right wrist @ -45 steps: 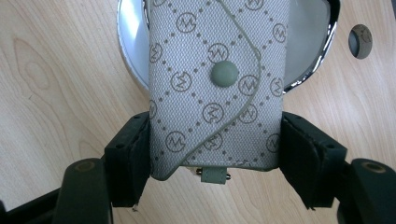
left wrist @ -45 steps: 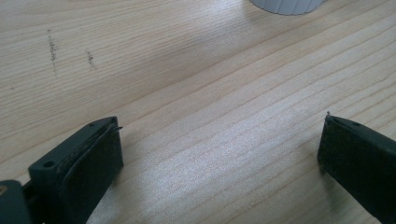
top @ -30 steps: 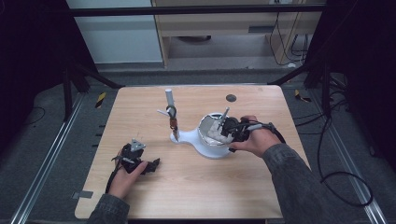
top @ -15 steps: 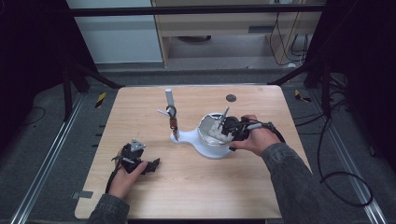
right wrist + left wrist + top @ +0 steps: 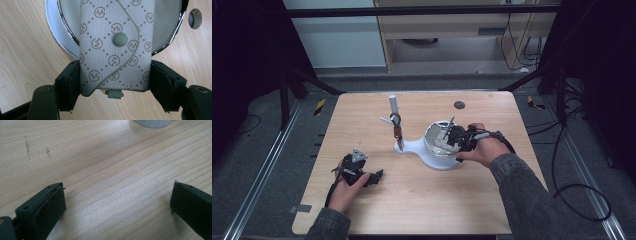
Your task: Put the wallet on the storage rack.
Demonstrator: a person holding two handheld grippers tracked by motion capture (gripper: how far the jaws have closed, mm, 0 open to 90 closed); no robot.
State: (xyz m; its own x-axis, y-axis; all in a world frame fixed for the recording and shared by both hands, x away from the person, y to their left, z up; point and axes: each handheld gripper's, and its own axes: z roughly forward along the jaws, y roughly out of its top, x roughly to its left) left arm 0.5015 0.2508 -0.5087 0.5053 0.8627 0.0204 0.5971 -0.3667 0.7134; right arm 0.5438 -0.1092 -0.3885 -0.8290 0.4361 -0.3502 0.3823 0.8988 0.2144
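Observation:
A grey monogram-patterned key pouch with a round snap button is clamped by its lower end between the jaws of my right gripper. The pouch hangs over a white dish with a chrome inner rim. From the high view, the right gripper sits at the dish's right edge, and the pouch reaches into it. My left gripper rests low at the table's front left, jaws wide apart over bare wood.
The dish joins a white base with an upright post; a small dark and orange item hangs beside it. A dark round disc is set in the tabletop behind the dish. The table's edges drop to dark floor.

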